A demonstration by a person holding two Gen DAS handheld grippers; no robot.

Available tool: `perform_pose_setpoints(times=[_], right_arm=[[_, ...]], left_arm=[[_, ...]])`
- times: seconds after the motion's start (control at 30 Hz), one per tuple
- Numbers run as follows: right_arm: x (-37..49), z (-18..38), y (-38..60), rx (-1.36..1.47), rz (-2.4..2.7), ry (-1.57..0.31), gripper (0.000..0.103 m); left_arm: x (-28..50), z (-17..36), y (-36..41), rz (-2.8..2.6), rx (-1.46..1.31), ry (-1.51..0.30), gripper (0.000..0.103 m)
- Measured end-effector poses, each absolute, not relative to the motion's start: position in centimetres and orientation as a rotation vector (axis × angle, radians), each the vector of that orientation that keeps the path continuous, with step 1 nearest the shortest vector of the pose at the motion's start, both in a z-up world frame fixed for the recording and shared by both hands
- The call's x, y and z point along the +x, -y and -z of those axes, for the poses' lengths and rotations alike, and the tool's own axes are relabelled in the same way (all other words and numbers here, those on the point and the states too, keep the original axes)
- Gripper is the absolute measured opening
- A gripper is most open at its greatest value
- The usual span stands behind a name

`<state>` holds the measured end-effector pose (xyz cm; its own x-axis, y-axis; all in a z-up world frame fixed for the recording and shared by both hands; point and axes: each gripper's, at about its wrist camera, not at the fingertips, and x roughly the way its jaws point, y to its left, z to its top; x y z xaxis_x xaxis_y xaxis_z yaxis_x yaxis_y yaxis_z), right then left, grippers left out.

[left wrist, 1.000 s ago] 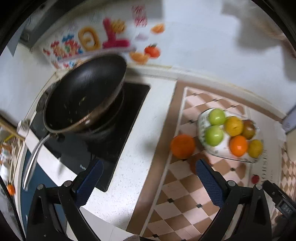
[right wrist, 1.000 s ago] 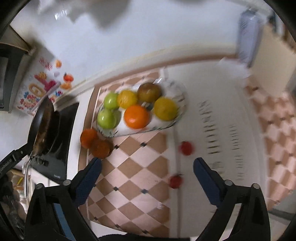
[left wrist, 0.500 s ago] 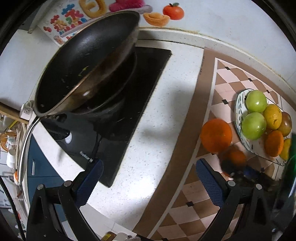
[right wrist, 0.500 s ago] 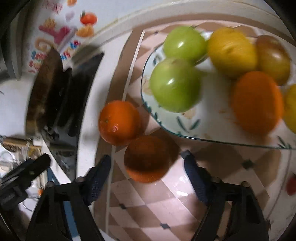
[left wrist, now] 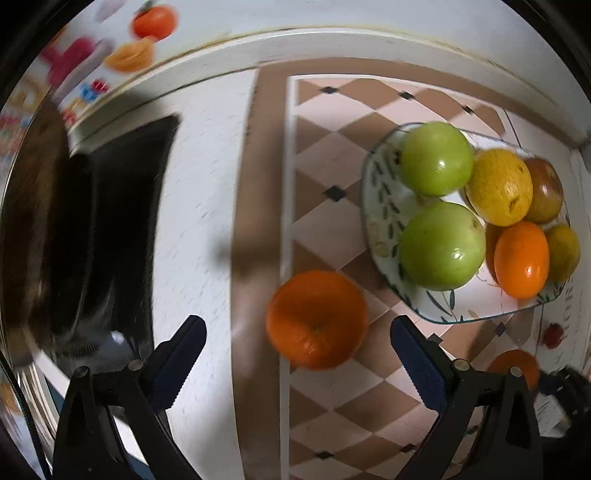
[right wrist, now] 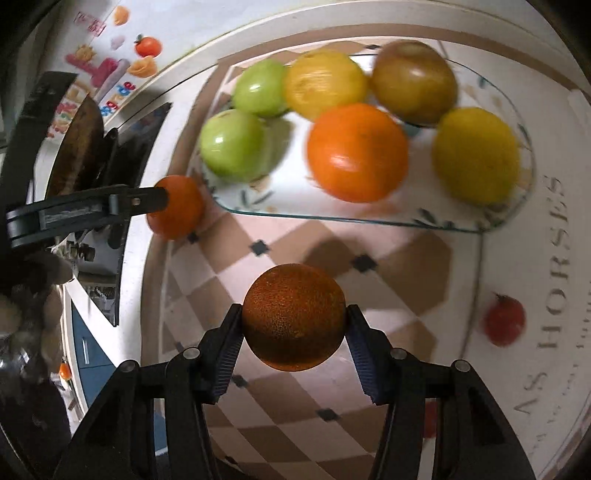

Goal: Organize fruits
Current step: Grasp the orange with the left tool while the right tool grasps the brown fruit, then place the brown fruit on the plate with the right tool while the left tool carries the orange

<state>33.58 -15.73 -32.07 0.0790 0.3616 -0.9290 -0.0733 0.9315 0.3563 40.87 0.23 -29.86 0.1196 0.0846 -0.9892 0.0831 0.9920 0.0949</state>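
Observation:
A glass plate (left wrist: 373, 206) (right wrist: 369, 218) holds several fruits: two green apples (left wrist: 441, 245), yellow fruits, an orange and a brown one. My right gripper (right wrist: 294, 325) is shut on a dark orange (right wrist: 294, 316) and holds it above the checkered mat, in front of the plate. That orange also shows at the lower right of the left wrist view (left wrist: 513, 365). A second orange (left wrist: 317, 319) (right wrist: 181, 206) lies on the mat left of the plate. My left gripper (left wrist: 297, 363) is open and wide, with this orange just ahead between its fingers, untouched.
A black pan (right wrist: 75, 147) sits on a black cooktop (left wrist: 122, 229) to the left. Two small red tomatoes (right wrist: 504, 319) lie on the white counter to the right. The wall with stickers (left wrist: 151, 22) is behind.
My right gripper closed on the dark orange and lifted it off the mat. My left gripper swung right and down towards the other orange, which is now between its open fingers.

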Motion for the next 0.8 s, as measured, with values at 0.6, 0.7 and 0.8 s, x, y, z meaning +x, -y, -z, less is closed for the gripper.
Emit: perform_pose_setpoints(times=[0.6, 0.7, 0.8], right_arm=[[31.8, 31.7, 15.3, 0.113, -0.311, -1.481, 0.058], [31.5, 32.3, 15.4, 0.108, -0.305, -1.5, 0.058], [31.4, 33.0, 15.6, 0.121, -0.3, -1.519, 0.058]], left_arm=[[33.4, 30.1, -0.9, 0.124, 0.017, -1.468, 0.06], [30.9, 30.9, -0.6, 0.133, -0.053, -1.501, 0.06], [30.1, 30.9, 0.2, 0.124, -0.012, -1.477, 0.06]])
